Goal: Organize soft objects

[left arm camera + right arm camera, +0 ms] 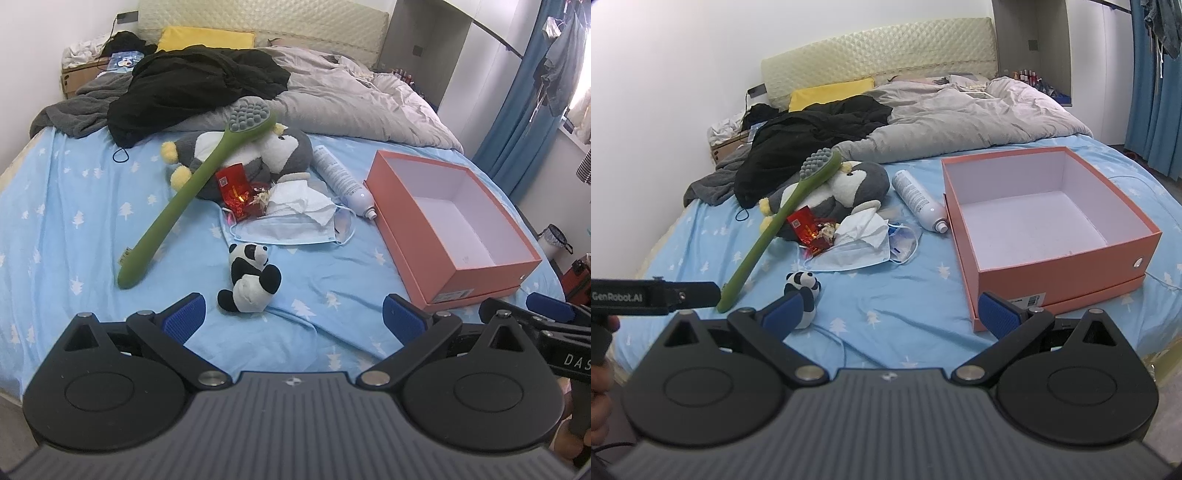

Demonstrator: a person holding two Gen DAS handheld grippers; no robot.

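Observation:
A small panda plush (250,277) lies on the blue bed sheet just beyond my open, empty left gripper (293,319); it also shows in the right wrist view (804,291). A grey penguin plush (255,155) (846,188) lies further back under a green long-handled brush (192,195) (779,225). An open, empty orange box (448,225) (1049,229) stands to the right. My right gripper (892,315) is open and empty, near the box's front corner.
Face masks (291,225), tissues (862,227), red wrappers (236,188) and a white spray can (343,181) lie between plush and box. Black clothes (192,88) and a grey duvet (351,99) fill the bed's far half.

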